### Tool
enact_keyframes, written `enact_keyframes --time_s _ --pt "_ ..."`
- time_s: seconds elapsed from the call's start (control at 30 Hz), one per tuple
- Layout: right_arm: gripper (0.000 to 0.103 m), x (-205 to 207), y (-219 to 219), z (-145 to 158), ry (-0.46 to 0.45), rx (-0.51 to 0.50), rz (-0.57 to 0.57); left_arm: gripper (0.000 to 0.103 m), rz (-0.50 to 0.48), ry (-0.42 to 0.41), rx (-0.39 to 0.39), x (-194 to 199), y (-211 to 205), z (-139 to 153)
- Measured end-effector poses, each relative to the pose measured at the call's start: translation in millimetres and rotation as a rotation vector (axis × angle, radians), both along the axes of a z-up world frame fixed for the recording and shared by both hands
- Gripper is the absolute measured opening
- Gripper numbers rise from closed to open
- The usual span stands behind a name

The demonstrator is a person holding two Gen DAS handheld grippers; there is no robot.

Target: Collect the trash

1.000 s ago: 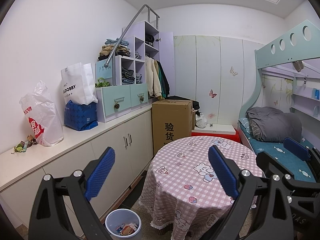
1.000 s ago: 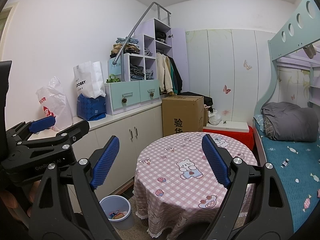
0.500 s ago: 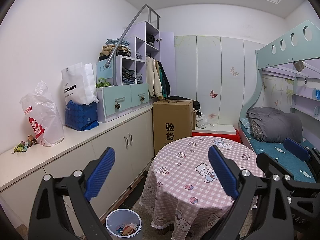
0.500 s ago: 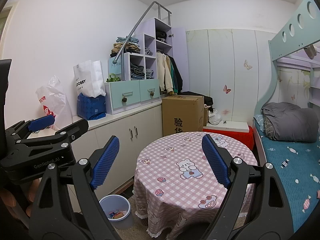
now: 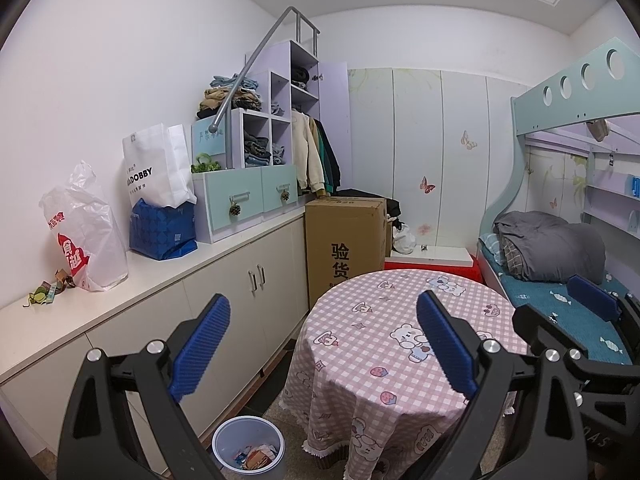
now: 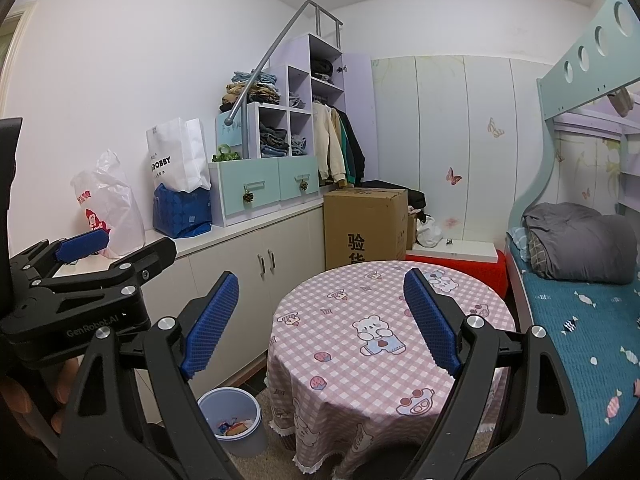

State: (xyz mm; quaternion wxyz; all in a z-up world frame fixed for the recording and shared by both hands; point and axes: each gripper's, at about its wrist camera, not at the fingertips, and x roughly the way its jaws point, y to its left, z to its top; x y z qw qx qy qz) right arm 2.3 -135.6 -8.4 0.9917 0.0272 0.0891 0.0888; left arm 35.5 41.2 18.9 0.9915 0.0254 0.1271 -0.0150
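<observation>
Holding both grippers level, I face the round table (image 5: 384,344). Left gripper (image 5: 324,344) and right gripper (image 6: 320,320): jaws wide, empty. Wrappers (image 5: 48,290) lie on the counter (image 5: 168,268).

We see a small round pale-blue plastic waste bin (image 5: 248,446) standing upright on the floor beside the cabinet, holding colourful crumpled wrappers (image 5: 254,456); more small wrappers (image 5: 46,292) lie on the countertop.

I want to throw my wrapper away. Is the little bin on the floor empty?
Not empty. The bin already holds some colourful wrappers and paper at the bottom.
</observation>
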Motion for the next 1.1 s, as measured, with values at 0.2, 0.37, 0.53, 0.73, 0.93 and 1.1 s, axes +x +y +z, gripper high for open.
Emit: enact_keyframes --time_s 0.2,0.37,0.53,0.73,0.93,1.1 --pt "0.084 3 -3 -2 0.009 -0.001 0.001 0.093 -0.002 0.005 0.004 2 3 -2" --pt "0.084 6 -5 -2 0.015 -0.001 0.002 0.093 0.000 0.015 0.006 6 3 -5" --pt "0.084 12 -5 -3 0.027 0.000 0.000 0.093 0.000 0.029 0.010 10 4 -10" --pt "0.084 23 -7 -11 0.057 0.006 0.001 0.093 0.008 0.066 0.021 23 4 -21" --pt "0.084 39 -9 -22 0.094 0.009 0.003 0.093 0.015 0.102 0.033 37 3 -34" --pt "0.084 61 -10 -34 0.129 0.021 0.009 0.093 0.030 0.130 0.049 56 2 -42"
